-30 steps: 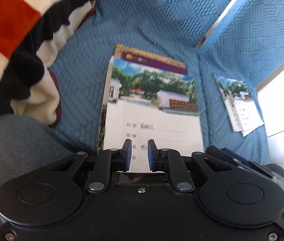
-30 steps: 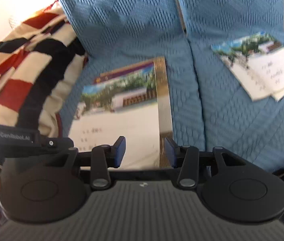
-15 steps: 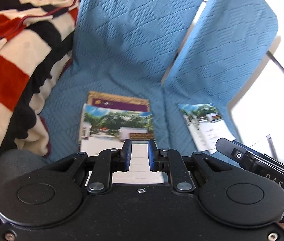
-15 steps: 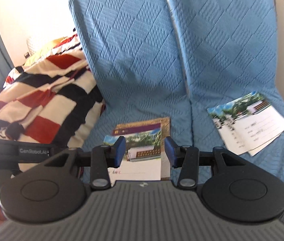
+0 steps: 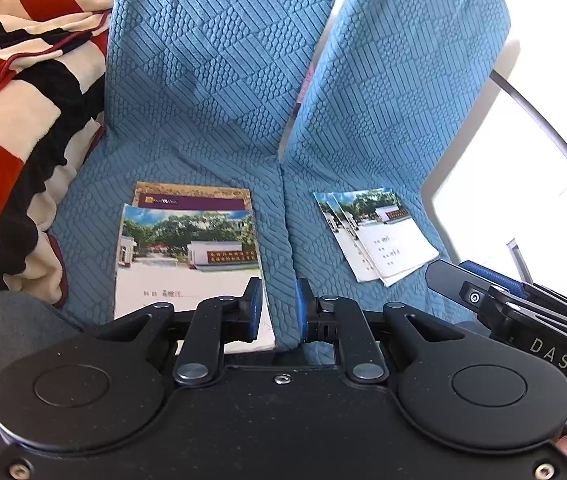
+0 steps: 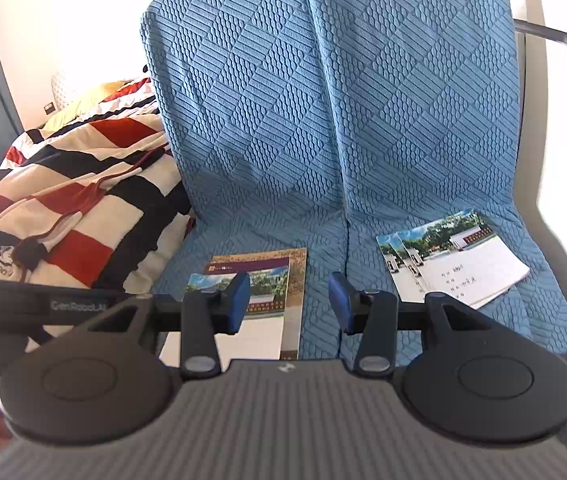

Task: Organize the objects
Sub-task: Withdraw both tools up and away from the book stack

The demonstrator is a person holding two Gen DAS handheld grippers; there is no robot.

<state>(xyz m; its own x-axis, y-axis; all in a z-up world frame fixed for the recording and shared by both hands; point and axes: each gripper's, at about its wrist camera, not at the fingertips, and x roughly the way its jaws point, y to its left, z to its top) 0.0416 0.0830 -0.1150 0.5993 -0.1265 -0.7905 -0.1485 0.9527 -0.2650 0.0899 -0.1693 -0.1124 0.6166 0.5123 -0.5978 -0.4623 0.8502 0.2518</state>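
Scene: a blue quilted sofa cover [image 6: 267, 168] fills both views, with a striped blanket [image 6: 75, 200] heaped at the left of the frame.
Left stack: a photo-cover notebook [image 5: 187, 256] lies on top of a brown-edged book [image 5: 191, 194], lower centre-left of the left wrist view, on the left seat cushion.
Right stack: two loose booklets [image 5: 379, 236] overlap each other at centre right, skewed against the cushion seam and well apart from the left stack.
Left gripper: the left gripper [image 5: 277, 310] sits low in its frame with a narrow gap between the pads and nothing in it (only cushion and the notebook's corner show behind).
Right gripper: the right gripper [image 6: 289, 300] stands about half open and empty, above the near edge of the left stack in its own view.
Step in hand: likely choosing the next item, probably the skewed booklets, to join the tidy stack.
How to do it well: come in low from the near edge of the booklets, where paper overhangs the soft cover, and pinch both sheets together.
Jaw advice: the narrow left jaws suit thin paper; the right needs closing down before it can hold any.
Risk: the top booklet may slide off the lower one (the glossy covers look slippery).
Placement: square the edges against the notebook already lying there.
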